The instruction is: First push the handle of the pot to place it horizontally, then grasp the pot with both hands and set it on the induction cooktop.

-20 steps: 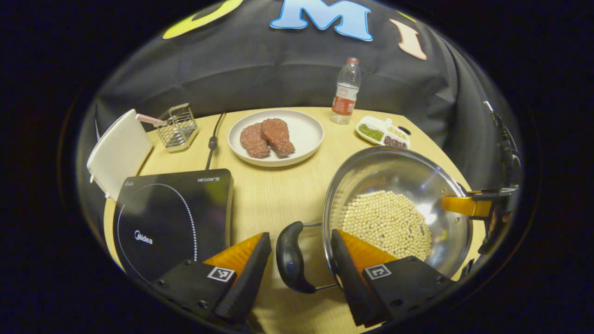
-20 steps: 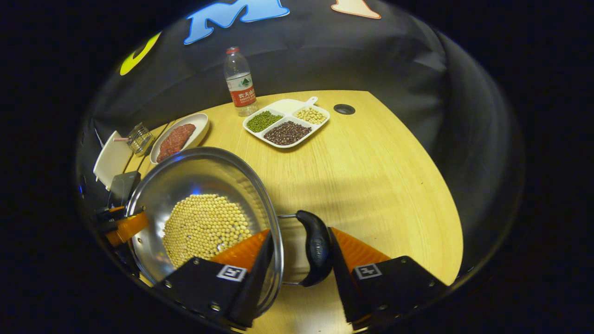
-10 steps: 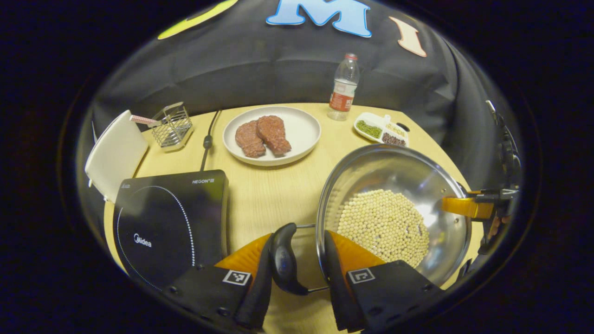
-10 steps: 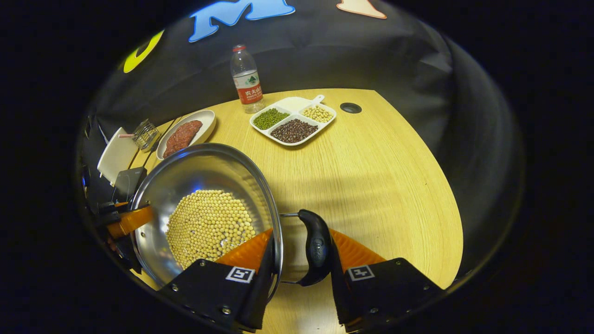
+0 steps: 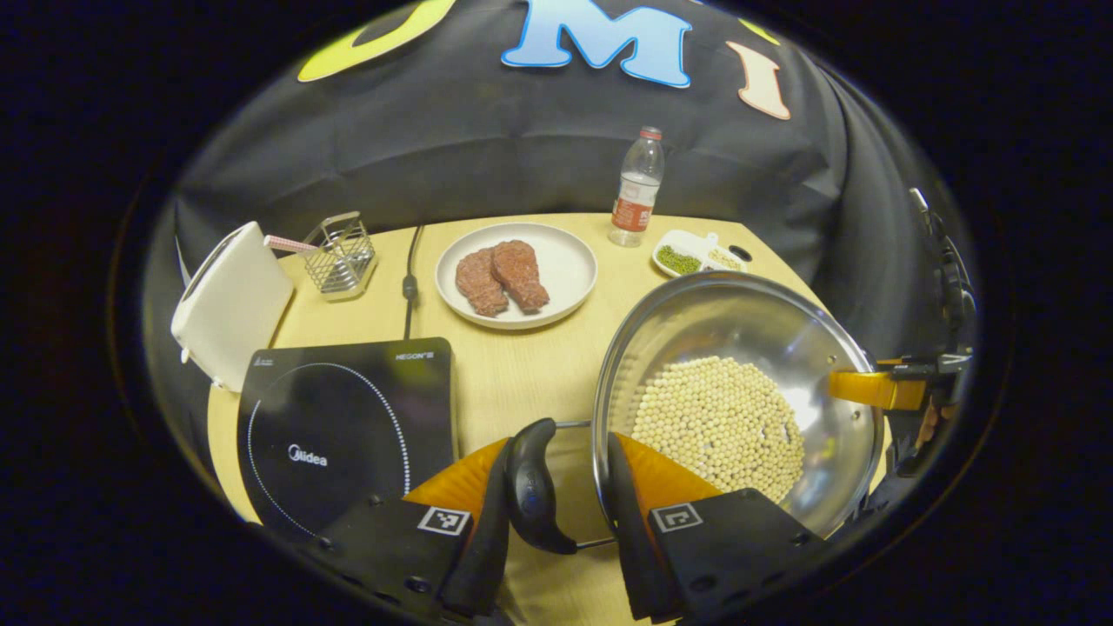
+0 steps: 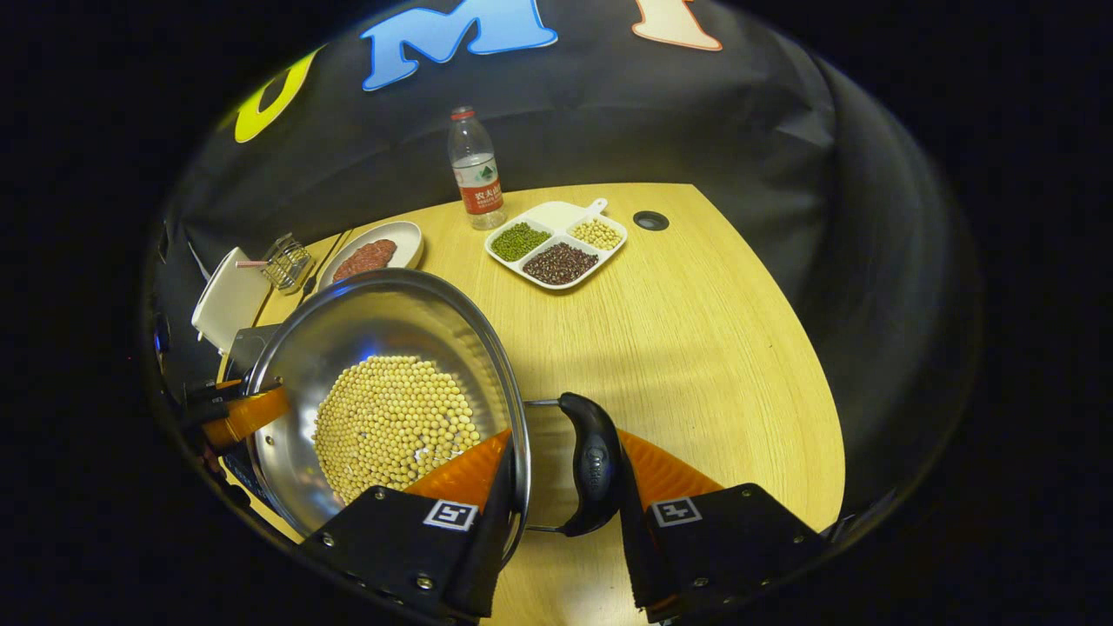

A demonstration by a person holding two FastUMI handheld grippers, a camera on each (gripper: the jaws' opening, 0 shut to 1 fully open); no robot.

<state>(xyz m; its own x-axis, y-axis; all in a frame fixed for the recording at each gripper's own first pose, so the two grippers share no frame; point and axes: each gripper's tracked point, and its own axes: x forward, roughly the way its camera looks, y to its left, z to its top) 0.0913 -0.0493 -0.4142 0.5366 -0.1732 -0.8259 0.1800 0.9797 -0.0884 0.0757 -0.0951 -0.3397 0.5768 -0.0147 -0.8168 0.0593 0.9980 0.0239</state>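
The steel pot [image 5: 730, 322] holds a layer of pale beans [image 5: 717, 422]. My left gripper [image 5: 556, 456] is shut on its black left handle [image 5: 532, 487], one finger outside the handle and the other inside the pot wall. In the right gripper view, my right gripper [image 6: 563, 443] clamps the opposite black handle [image 6: 591, 461] against the pot [image 6: 383, 322] in the same way. Each gripper shows at the pot's far rim in the other's view: the right gripper [image 5: 878, 389] and the left gripper [image 6: 248, 413]. The black induction cooktop [image 5: 348, 426] lies on the table left of the pot.
Behind the pot stand a white plate [image 5: 565, 261] with two pieces of meat, a water bottle [image 5: 635, 187] and a divided dish [image 6: 556, 213] of beans. A wire basket [image 5: 341, 254], a white board [image 5: 230, 304] and the cooktop's cable [image 5: 409, 278] sit at the back left.
Both grippers closed onto the pot's handles. Since then both views have drawn up and back from the table, the pot keeping its place between the fingers.
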